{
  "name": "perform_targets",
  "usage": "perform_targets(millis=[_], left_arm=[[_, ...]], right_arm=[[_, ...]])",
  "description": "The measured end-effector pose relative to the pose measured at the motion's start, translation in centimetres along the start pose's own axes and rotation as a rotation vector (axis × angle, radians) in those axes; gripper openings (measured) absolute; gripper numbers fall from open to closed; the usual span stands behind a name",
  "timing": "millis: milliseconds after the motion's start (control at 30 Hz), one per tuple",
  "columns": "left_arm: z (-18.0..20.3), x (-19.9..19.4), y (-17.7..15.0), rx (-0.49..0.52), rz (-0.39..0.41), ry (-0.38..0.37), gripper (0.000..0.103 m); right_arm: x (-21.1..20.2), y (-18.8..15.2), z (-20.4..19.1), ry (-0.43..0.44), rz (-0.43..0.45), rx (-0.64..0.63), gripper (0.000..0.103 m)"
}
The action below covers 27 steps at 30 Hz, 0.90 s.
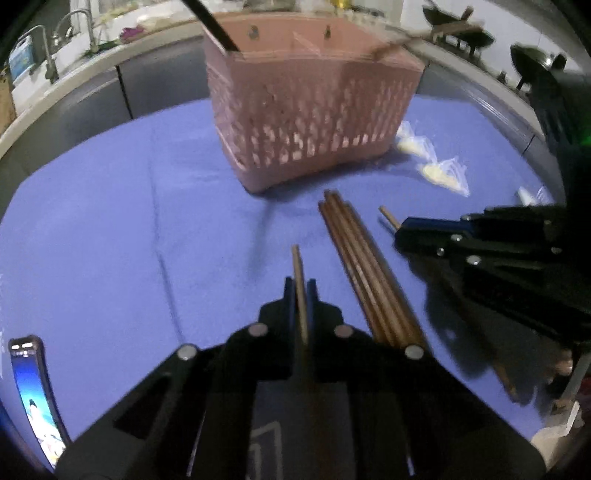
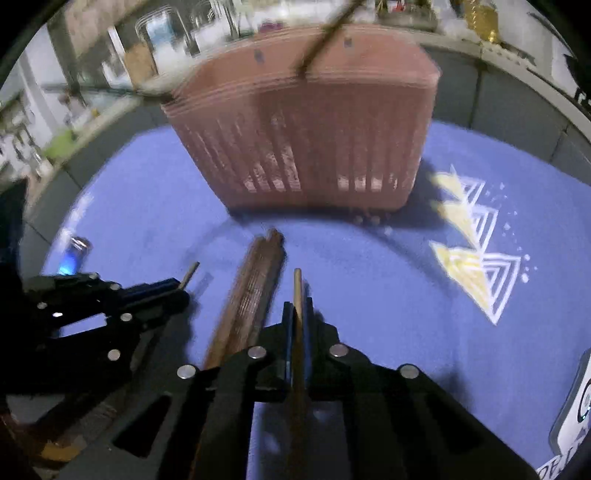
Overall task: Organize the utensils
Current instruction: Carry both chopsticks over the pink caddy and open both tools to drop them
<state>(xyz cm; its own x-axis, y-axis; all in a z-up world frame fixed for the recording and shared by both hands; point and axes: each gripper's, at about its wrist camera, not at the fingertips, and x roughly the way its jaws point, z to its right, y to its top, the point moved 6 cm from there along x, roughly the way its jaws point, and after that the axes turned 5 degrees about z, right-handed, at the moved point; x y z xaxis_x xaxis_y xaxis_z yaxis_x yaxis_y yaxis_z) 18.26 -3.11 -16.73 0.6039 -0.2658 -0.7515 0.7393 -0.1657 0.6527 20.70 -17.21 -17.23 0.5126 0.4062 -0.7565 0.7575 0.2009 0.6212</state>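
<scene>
- Now, nearest the lenses: the left gripper [image 1: 301, 291] has its black jaws pinched narrow on a single thin brown wooden chopstick [image 1: 300, 284], tip poking out forward toward the pink basket.
- Same story on the other side: the right gripper [image 2: 297, 314] is clamped tight on its own pale wooden chopstick [image 2: 297, 291], which also points at the basket.
- Between the two grippers, short of the basket, lies a loose bundle of dark brown wooden chopsticks [image 1: 354, 254], flat on the blue tablecloth [image 1: 110, 221], ends aimed at the basket's foot.
- Handling call: these sticks look light, stiff and smooth, so a pinch near one end will likely let them swing or slip. A hold nearer the middle should keep them steady, and the bundle may roll if nudged.
- Off to the left of the basket, near the cloth's edge, a phone with a lit screen [image 1: 33, 398] lies out of the way.
- Right of the basket, small clear packets with yellowish contents [image 1: 439, 173] sit on the cloth.
- Further on stands the pink perforated plastic basket [image 1: 314, 122], upright, with an inner divider visible at its rim.
- Already inside: a dark handle [image 1: 214, 26] leans out of the left compartment, and a brownish stick leans from the right side, too blurred to name.
- Judgement: the two held chopsticks need lifting over the rim and dropping in tip-down.
</scene>
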Motion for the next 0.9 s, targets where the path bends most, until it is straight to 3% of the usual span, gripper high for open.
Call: perform_targets(millis=[133, 333, 500, 667, 900], left_arm=[[-0.2, -5.1, 1.9, -0.046, 0.13, -0.064, 0.004], [0.0, -12.5, 4.6, -0.063, 0.319, -0.081, 0.004], [0.8, -13.2, 5.4, -0.03, 0.352, -0.047, 0.004], [0.1, -13.8, 6.4, -0.047, 0.344, -0.072, 0.004], [0.2, -18.9, 14.1, -0.051, 0.476, -0.13, 0.004]], right_arm=[[-6.7, 1.3, -1.1, 0.043, 0.216, -0.002, 0.005], [-14.8, 2.9, -2.9, 0.002, 0.491, -0.066, 0.005], [-15.1, 3.5, -3.1, -0.031, 0.539, -0.08, 0.005], [-15.8, 5.5, -3.1, 0.018, 0.532, -0.047, 0.005], [-20.1, 12.9, -4.0, 0.082, 0.636, -0.048, 0.005]])
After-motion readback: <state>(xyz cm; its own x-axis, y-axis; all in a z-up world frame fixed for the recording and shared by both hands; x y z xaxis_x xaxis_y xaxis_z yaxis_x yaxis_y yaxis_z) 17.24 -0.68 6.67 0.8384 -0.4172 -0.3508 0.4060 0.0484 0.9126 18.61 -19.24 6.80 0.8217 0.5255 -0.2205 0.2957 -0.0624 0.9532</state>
